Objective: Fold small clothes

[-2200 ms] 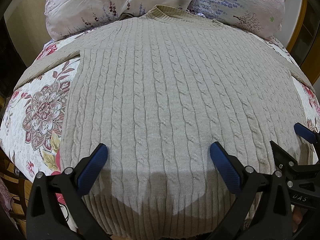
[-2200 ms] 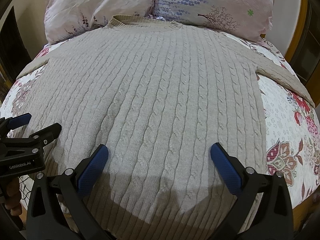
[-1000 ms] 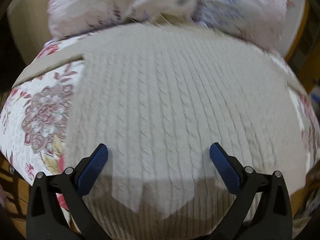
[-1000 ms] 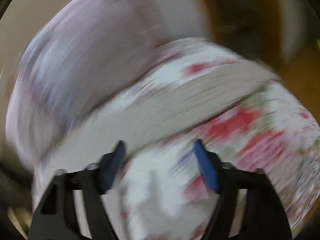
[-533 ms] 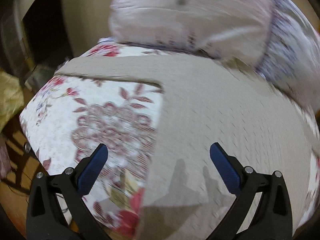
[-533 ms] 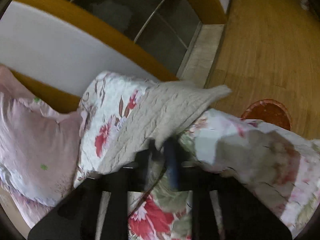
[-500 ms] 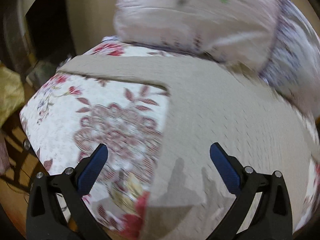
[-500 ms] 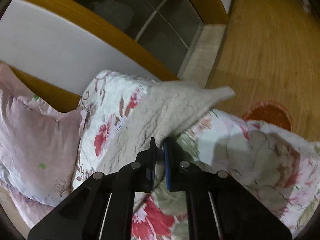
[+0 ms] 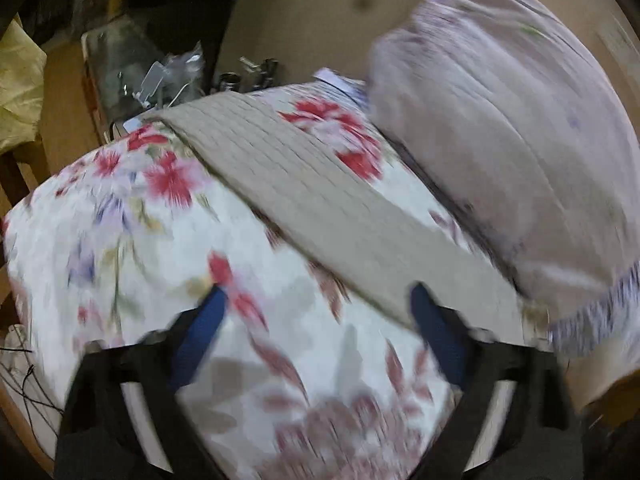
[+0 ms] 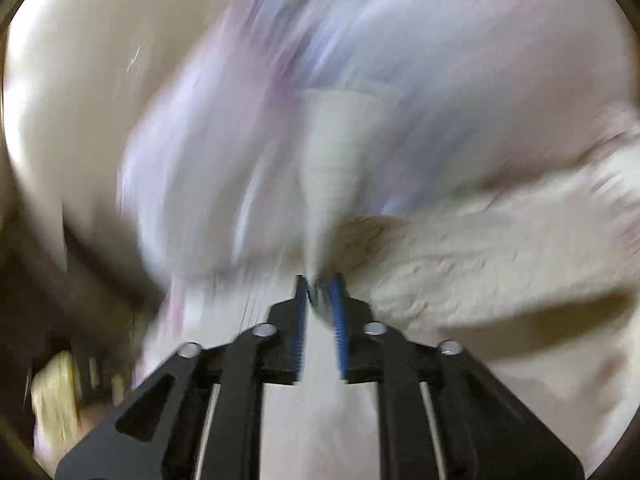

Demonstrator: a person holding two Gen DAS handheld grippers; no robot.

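Observation:
A beige cable-knit sweater lies on a floral bedspread (image 9: 120, 240). In the left wrist view its left sleeve (image 9: 304, 196) runs flat from the bed's far left edge toward the lower right. My left gripper (image 9: 320, 312) is open and empty above the bedspread, its right finger near the sleeve's lower end. In the blurred right wrist view my right gripper (image 10: 320, 284) is shut on the right sleeve (image 10: 332, 168), which stands up from the jaws, with the sweater body (image 10: 500, 256) to the right.
A pink floral pillow (image 9: 520, 120) sits at the head of the bed, right of the left sleeve. A cluttered bedside table (image 9: 152, 76) and a wooden floor lie beyond the bed's left edge. Pillows (image 10: 400, 40) fill the blurred background of the right wrist view.
My left gripper has swung left from the sweater body to the left sleeve, still open. My right gripper, shut on the right sleeve, has lifted it and swung it back toward the pillows.

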